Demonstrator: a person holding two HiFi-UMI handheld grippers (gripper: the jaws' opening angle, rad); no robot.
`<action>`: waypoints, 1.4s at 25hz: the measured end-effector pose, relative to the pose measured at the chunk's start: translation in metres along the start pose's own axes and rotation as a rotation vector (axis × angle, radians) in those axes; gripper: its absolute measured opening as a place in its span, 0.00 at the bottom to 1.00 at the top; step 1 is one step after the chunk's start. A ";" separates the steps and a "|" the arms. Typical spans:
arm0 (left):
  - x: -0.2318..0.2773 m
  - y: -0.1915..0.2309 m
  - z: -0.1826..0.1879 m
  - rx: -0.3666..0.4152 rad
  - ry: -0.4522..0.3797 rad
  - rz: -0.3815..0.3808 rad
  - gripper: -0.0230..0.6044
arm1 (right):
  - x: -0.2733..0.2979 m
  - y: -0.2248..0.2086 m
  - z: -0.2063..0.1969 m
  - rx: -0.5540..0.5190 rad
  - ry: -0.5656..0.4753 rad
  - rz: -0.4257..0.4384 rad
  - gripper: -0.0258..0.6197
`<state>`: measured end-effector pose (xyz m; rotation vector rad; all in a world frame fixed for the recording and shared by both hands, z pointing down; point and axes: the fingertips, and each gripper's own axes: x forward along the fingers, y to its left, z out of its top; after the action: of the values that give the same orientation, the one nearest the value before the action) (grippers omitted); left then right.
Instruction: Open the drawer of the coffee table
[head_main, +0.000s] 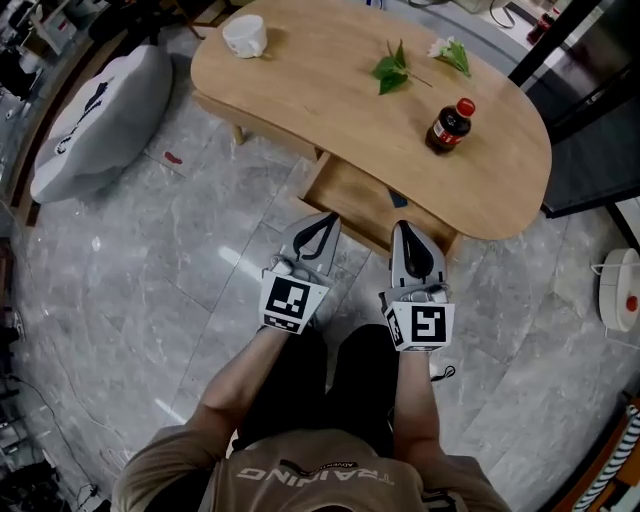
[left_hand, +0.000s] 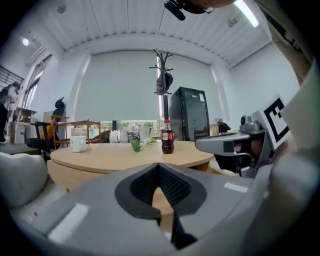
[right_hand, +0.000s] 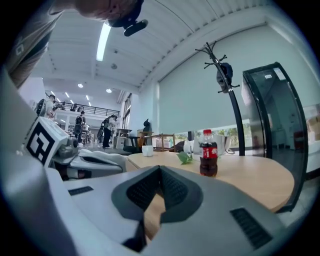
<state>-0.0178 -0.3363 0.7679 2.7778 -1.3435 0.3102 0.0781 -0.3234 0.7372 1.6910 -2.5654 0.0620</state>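
1. Coffee table (head_main: 330, 90): a rounded light-wood top is standing on the grey marbled floor (head_main: 150, 290), straight ahead of you.
2. Drawer (head_main: 350, 190): it is sitting under the table's near edge and jutting out toward you, so its pale inside is showing. A small dark thing is lying near its right end, too small to identify.
3. Left gripper (head_main: 325, 225): you are holding it low, just before the drawer's left part. Its jaws are pressing together with nothing between them. Whether the tips are touching the drawer cannot be told.
4. Right gripper (head_main: 406, 235): you are holding it beside the left one, pointing at the drawer's right part. Its jaws are likewise pressing together on nothing.
5. Cola bottle (head_main: 450, 125): it is standing upright on the table's right half.
6. Green leaves (head_main: 392, 70) and white flower (head_main: 450, 50): these are lying near the table's far side.
7. White cup (head_main: 245, 37): it is sitting at the far left end.
8. Grey cushion (head_main: 100, 120): it is resting on the floor, left of the table.
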 end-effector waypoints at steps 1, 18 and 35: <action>0.000 0.000 0.011 0.007 0.005 -0.012 0.05 | 0.001 0.002 0.009 -0.006 0.005 0.005 0.05; -0.096 0.023 0.246 -0.040 0.116 0.011 0.05 | -0.032 0.041 0.283 0.015 0.112 0.022 0.05; -0.129 0.055 0.482 -0.023 0.010 0.047 0.05 | -0.067 0.020 0.512 -0.017 0.078 -0.005 0.05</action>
<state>-0.0607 -0.3306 0.2679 2.7258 -1.4027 0.3089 0.0682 -0.2910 0.2216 1.6555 -2.4979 0.1042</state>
